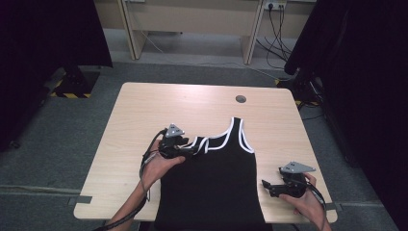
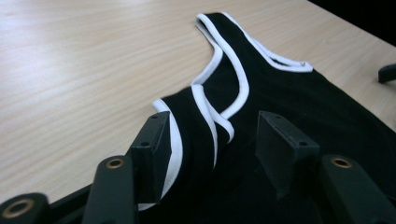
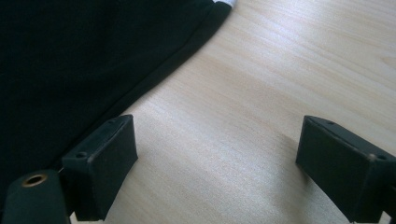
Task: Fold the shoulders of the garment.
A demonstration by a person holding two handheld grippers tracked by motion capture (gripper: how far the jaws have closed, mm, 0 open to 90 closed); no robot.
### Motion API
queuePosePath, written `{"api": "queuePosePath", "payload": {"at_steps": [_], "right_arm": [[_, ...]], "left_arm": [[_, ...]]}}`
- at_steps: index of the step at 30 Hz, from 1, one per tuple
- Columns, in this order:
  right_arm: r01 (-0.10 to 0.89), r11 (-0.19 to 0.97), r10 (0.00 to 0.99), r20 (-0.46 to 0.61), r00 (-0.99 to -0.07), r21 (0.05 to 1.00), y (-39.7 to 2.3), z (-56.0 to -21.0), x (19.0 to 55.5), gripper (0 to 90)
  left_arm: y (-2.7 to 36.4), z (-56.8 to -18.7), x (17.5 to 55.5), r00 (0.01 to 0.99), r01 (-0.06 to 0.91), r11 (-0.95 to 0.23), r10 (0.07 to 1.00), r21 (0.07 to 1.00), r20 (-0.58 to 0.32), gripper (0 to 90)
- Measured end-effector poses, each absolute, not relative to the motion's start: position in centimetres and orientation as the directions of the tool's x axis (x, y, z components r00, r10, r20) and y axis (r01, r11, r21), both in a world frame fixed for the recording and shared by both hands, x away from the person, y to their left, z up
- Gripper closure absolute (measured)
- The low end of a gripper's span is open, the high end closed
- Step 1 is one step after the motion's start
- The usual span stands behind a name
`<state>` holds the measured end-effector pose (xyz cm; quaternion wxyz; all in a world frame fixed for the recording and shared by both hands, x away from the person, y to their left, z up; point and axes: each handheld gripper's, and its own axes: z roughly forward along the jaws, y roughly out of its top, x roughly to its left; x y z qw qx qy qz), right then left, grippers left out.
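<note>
A black tank top (image 1: 211, 178) with white trim lies flat on the light wooden table (image 1: 192, 106), its hem hanging over the near edge. Its left strap (image 2: 205, 116) is folded back onto the body, while the right strap (image 1: 243, 132) lies straight. My left gripper (image 1: 189, 148) is at that folded strap. In the left gripper view the gripper (image 2: 215, 149) is open, its jaws on either side of the strap and resting on the cloth. My right gripper (image 1: 267, 186) is open beside the top's right edge (image 3: 154, 79). In the right gripper view the gripper (image 3: 215, 163) spans bare wood (image 3: 280, 70).
A round cable hole (image 1: 240, 99) sits in the far part of the table. Black curtains (image 1: 365, 72) hang on both sides, and a wooden desk with cables (image 1: 276, 29) stands behind. The right gripper's tip (image 2: 387, 72) shows at the edge of the left gripper view.
</note>
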<state>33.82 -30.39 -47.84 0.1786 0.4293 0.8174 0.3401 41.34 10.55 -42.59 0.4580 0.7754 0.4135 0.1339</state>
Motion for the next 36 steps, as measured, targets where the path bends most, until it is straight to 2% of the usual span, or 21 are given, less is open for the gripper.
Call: {"api": "queuePosePath", "payload": {"at_steps": [7, 15, 17, 21, 23, 26, 36], "right_arm": [[0.579, 0.4, 0.823, -0.001, -0.568, 0.71, -30.4, -47.8, 33.8, 12.6], [0.579, 0.4, 0.823, -0.001, -0.568, 0.71, -30.4, -47.8, 33.8, 12.6], [0.579, 0.4, 0.823, -0.001, -0.568, 0.71, -30.4, -47.8, 33.8, 12.6], [0.579, 0.4, 0.823, -0.001, -0.568, 0.71, -30.4, -47.8, 33.8, 12.6], [0.579, 0.4, 0.823, -0.001, -0.568, 0.71, -30.4, -47.8, 33.8, 12.6], [0.579, 0.4, 0.823, -0.001, -0.567, 0.71, -30.4, -47.8, 33.8, 12.6], [0.579, 0.4, 0.824, -0.002, -0.567, 0.711, -30.4, -47.8, 33.9, 12.6]], "left_arm": [[9.2, -43.4, 44.3, 0.589, 0.571, -0.232, 0.784, 0.787, -0.196, 38.5], [7.9, -45.7, 47.5, 0.555, 0.635, -0.251, 0.806, 0.73, -0.206, 37.8], [7.8, -46.2, 47.8, 0.561, 0.635, -0.267, 0.805, 0.725, -0.195, 42.9], [7.7, -46.6, 47.7, 0.587, 0.626, -0.287, 0.786, 0.725, -0.196, 68.3], [7.9, -46.4, 47.5, 0.611, 0.595, -0.305, 0.773, 0.743, -0.172, 77.8], [8.3, -45.3, 46.5, 0.604, 0.573, -0.286, 0.781, 0.768, -0.16, 81.0], [9.7, -42.7, 41.0, 0.669, 0.465, -0.29, 0.734, 0.837, -0.117, 81.8]]}}
